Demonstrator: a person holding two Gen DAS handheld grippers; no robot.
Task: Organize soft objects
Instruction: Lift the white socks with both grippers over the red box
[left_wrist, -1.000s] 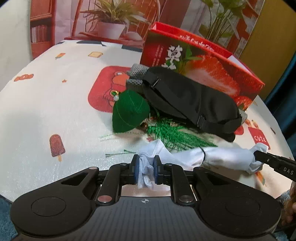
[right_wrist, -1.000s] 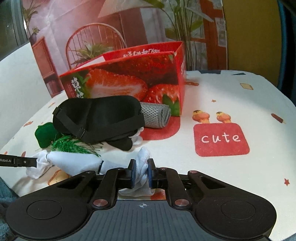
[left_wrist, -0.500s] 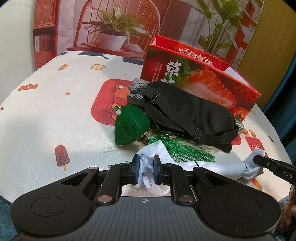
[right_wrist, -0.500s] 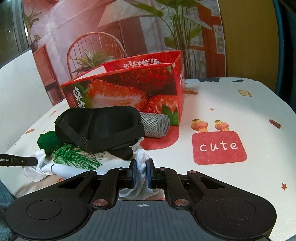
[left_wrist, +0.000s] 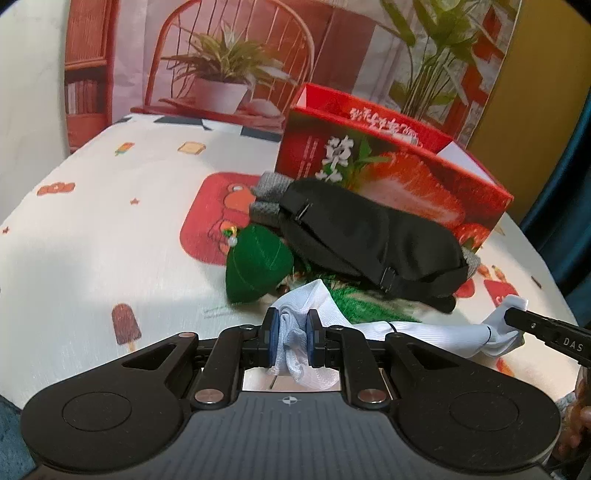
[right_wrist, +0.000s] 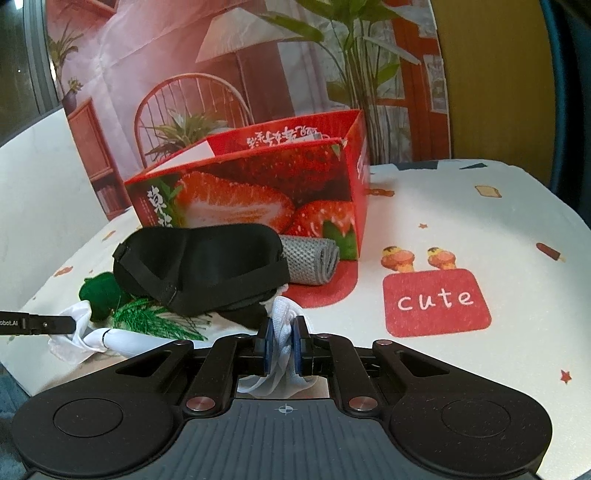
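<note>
Both views have tipped upward a little since a second ago, so more of the backdrop shows and the pile sits lower in frame; the white cloth (left_wrist: 424, 330) looks pulled out straighter between the two grips than it did then.

Left hand-held gripper (left_wrist: 291, 332) is clenched on one bunched end of that cloth, right hand-held gripper (right_wrist: 283, 343) is clenched on the other end, and the cloth spans the near edge of the tabletop (left_wrist: 92, 229) in front of the heap.

Progress looks early, in my judgement. Nothing can be seen lying inside the red strawberry box (right_wrist: 258, 192), though its floor is hidden. Behind the cloth the black sleep mask (left_wrist: 369, 240) lies on top of the rolled grey towel (right_wrist: 314, 262), with the green felt leaf (left_wrist: 258, 266) and green tinsel (right_wrist: 155, 321) just beside and partly under it. All of these are left to sort; the cloth itself is only held, not yet folded or put away.

Readable writing: "cute" in white on a red patch of the tablecloth (right_wrist: 436, 299); "DAS" on the right tool's finger in the left view; "obot.AI" on the left tool's finger in the right view. The box carries Chinese characters I cannot read reliably
</note>
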